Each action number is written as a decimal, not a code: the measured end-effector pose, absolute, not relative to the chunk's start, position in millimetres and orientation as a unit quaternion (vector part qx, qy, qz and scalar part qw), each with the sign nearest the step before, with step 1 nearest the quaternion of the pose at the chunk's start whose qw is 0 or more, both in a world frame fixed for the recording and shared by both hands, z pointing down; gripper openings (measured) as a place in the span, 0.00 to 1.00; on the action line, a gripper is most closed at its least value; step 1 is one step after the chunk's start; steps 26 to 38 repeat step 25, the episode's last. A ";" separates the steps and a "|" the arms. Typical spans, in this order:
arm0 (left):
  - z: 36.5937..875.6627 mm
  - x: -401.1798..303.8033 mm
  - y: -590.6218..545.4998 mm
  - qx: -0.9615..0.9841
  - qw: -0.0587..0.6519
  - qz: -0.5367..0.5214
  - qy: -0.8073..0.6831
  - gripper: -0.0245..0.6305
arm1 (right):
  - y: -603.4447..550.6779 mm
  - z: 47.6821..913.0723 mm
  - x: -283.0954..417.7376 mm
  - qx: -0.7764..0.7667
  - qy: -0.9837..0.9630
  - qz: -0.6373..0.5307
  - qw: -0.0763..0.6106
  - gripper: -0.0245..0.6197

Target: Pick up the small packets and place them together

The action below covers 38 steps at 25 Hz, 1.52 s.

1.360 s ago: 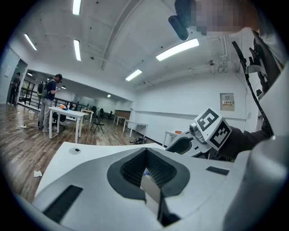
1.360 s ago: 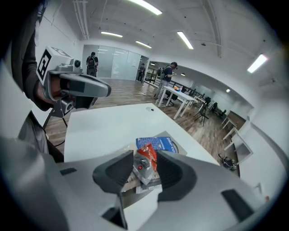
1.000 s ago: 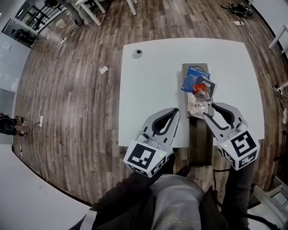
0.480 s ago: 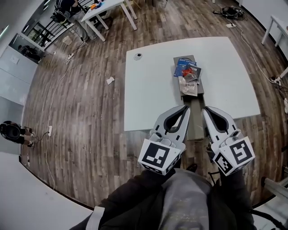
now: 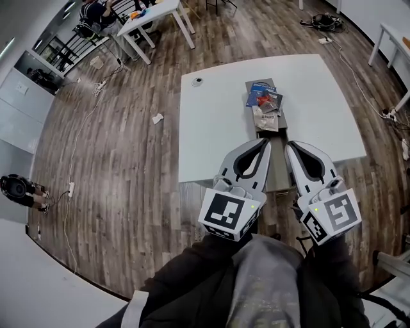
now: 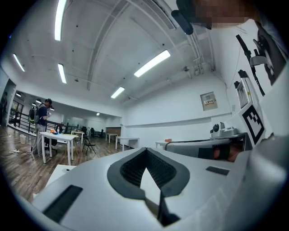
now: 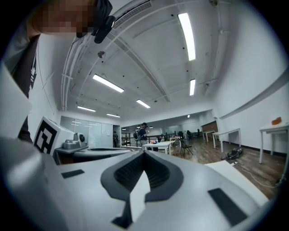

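Three small packets lie piled together on a dark grey board (image 5: 277, 168) on the white table (image 5: 218, 122): a blue one (image 5: 255, 90), a dark one with red (image 5: 268, 100) and a white one (image 5: 266, 118). My left gripper (image 5: 266, 142) and right gripper (image 5: 288, 145) are side by side over the table's near edge, well short of the packets. Both are shut with nothing between the jaws. The left gripper view (image 6: 145, 150) and the right gripper view (image 7: 143, 154) look level across the room, and no packet shows in them.
A small round object (image 5: 196, 81) sits at the table's far left corner. Crumpled paper (image 5: 157, 118) and cables lie on the wooden floor. Other tables (image 5: 150, 16) stand at the back, with a person (image 6: 41, 122) beside one.
Both grippers have drawn back from the packets toward the person and risen. The right jaws, apart by the white packet a second ago, are closed and empty. The packets stay on the board.
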<state>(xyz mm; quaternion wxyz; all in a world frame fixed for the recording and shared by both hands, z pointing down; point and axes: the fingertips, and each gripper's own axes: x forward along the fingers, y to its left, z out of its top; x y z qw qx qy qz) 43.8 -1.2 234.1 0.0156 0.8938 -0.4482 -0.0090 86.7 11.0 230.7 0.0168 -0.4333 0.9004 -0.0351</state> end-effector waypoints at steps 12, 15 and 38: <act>230.4 54.9 -5.4 0.904 0.013 -0.007 -0.427 0.04 | 12.1 223.2 92.5 -0.443 0.896 -0.017 0.018 0.05; 227.6 57.8 -7.3 0.907 0.012 -0.007 -0.422 0.04 | 10.1 221.2 95.1 -0.445 0.895 -0.018 0.021 0.05; 236.3 69.2 -12.1 0.908 0.018 -0.001 -0.420 0.04 | 2.9 231.9 109.3 -0.449 0.893 -0.029 0.024 0.05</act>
